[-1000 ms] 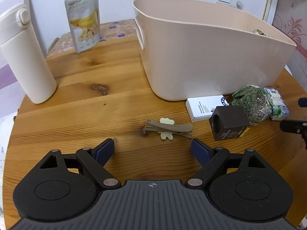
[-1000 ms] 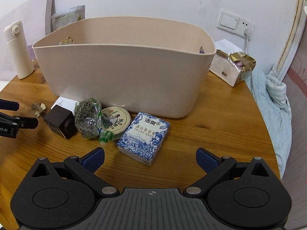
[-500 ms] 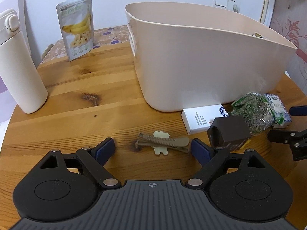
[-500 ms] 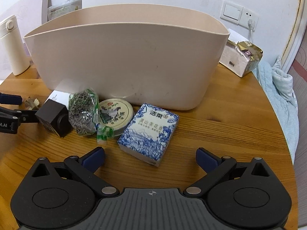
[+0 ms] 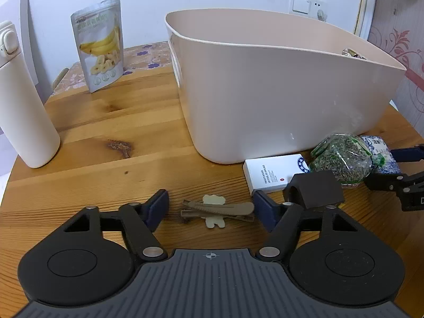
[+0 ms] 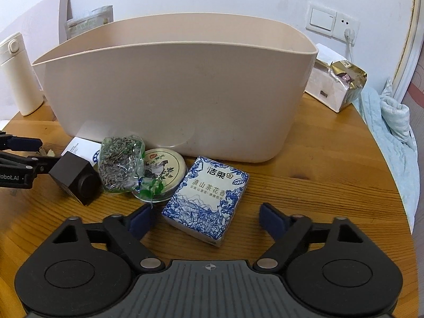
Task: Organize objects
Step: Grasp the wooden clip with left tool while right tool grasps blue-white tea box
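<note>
A large beige tub [image 5: 278,87] stands on the round wooden table [image 5: 106,164]; it also shows in the right wrist view [image 6: 172,100]. My left gripper [image 5: 210,208] is open, its blue pads on either side of a brown hair clip [image 5: 220,209] lying on the table. My right gripper [image 6: 206,220] is open around the near end of a blue-and-white tissue pack [image 6: 208,198]. Beside the pack lie a round tin [image 6: 165,167], a bag of dried herbs [image 6: 120,163], a dark brown cube [image 6: 75,180] and a white box [image 5: 273,172].
A white bottle [image 5: 23,116] stands at the table's left edge. A banana chip pouch [image 5: 99,43] leans against the back wall. A white box with a gold packet [image 6: 339,84] sits at the back right, near the table edge and a blue cloth [image 6: 389,137].
Both grippers have moved forward and lower. The hair clip now lies between my left pads, and the tissue pack sits between my right pads. Nothing has been taken hold of.
</note>
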A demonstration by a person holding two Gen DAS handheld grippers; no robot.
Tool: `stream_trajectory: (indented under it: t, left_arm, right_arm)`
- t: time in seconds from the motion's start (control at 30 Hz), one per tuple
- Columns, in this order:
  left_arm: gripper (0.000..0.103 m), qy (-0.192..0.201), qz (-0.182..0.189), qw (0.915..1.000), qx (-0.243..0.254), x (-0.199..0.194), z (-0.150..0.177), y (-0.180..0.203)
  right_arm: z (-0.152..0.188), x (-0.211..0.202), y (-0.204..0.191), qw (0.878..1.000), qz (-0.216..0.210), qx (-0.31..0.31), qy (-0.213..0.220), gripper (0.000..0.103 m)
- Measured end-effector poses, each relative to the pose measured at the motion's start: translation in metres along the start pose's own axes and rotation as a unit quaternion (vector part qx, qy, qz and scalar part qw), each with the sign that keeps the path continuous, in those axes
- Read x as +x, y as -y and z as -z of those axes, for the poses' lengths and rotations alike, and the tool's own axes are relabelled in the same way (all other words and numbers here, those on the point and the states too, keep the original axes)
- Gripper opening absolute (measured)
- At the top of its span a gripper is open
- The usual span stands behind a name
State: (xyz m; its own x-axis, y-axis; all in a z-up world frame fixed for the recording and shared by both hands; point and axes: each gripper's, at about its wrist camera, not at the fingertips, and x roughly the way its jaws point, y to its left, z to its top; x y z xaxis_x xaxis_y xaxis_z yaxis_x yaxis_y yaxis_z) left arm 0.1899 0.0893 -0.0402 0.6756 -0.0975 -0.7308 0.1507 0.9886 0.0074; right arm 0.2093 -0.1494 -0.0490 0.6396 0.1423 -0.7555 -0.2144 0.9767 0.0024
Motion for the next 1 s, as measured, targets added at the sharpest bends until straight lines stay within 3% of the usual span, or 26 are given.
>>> stream_trajectory:
  t: [0.13,0.3,0.73,1.0]
  left_arm:
    - [0.059,0.003,0.003,1.0000,0.003,-0.001,0.000,0.000]
    - [0.059,0.004,0.003,1.0000,0.002,-0.002,0.001,0.000]
    - [0.059,0.001,-0.002,1.0000,-0.007,-0.012,0.009,0.004]
    - [0.059,0.025,-0.006,0.9997,0.003,-0.034,0.009,0.011]
  right_arm:
    - [-0.002,0.000,0.005,1.000,0.005,0.006,0.003,0.067]
    - [-0.005,0.000,0.006,1.000,0.002,0.004,0.004,0.050]
    - [0.006,-0.015,-0.001,1.000,0.002,-0.004,0.004,0.048]
    - [0.010,-0.037,0.002,1.000,0.004,0.002,0.019,0.046]
